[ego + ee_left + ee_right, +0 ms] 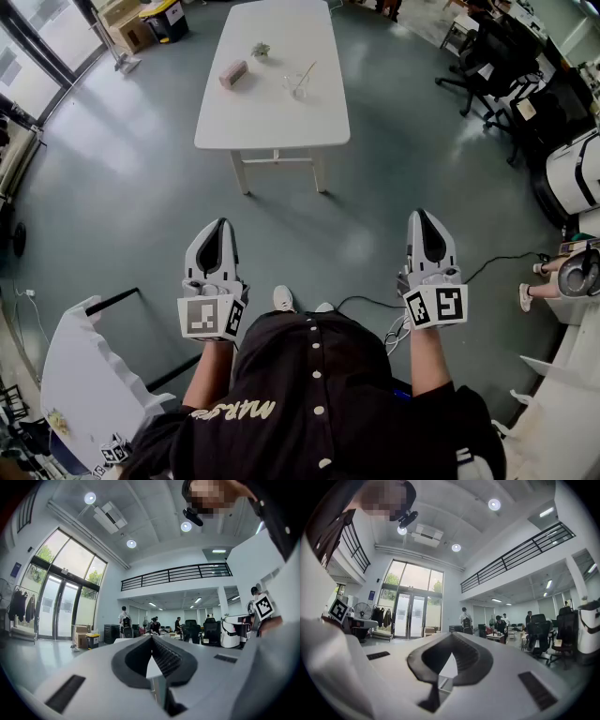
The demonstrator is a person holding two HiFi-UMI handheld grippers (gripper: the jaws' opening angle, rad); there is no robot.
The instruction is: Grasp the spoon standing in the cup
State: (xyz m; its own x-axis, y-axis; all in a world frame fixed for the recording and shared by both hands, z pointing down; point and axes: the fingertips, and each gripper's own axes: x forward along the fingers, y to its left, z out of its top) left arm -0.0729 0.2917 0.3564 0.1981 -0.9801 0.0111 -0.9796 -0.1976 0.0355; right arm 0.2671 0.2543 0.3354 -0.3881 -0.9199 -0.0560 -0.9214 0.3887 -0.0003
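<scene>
Head view: I carry left gripper (221,229) and right gripper (420,219) level, jaws clenched empty, since cup (298,87) and spoon (306,72) stand well ahead on the table (272,127)

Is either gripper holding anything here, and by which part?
Nothing is held. The left gripper and right gripper are both shut with nothing between their jaws; the spoon stands untouched in the cup on the far table.

Glossy grey floor (122,187), matt white table (272,122), transparent cup (297,84)
</scene>
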